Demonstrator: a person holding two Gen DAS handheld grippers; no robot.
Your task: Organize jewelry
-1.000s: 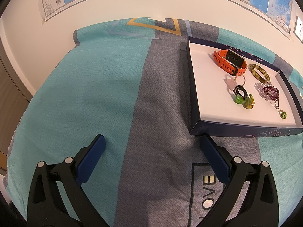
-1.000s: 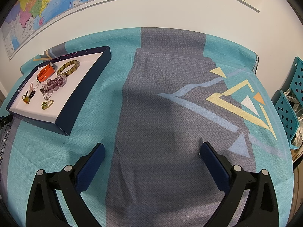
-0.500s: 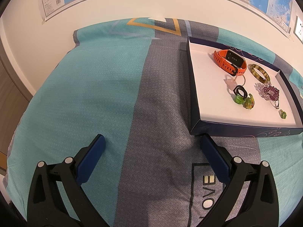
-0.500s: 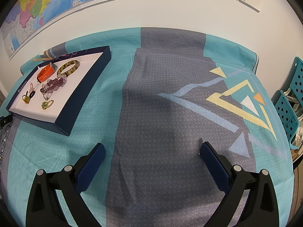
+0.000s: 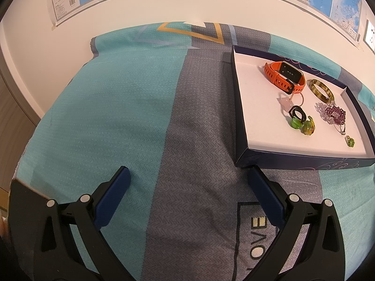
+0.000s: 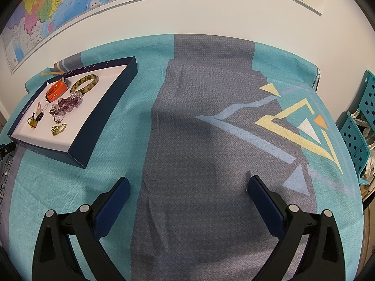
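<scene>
The left gripper [image 5: 187, 175] hangs over the teal and grey bedspread [image 5: 112, 107] with its fingers spread wide and nothing between them; its right fingertip sits just beside the near corner of the dark blue tray [image 5: 241, 158]. All the jewelry lies inside the tray on its white floor: an orange watch [image 5: 274, 73] toward the far wall, an amber bangle [image 5: 321, 90] beside it near the far right rim, a purple bead bracelet [image 5: 332, 113], a cluster of green rings [image 5: 302, 124], and a small green ring [image 5: 350, 141] close to the near wall. The right gripper [image 6: 187, 187] is likewise spread wide and empty, over a broad bare stretch of cloth, well apart from the tray at its left. The bedspread ends at the white wall [image 6: 211, 16] beyond, and a teal perforated basket [image 6: 356, 135] stands past its right edge.
</scene>
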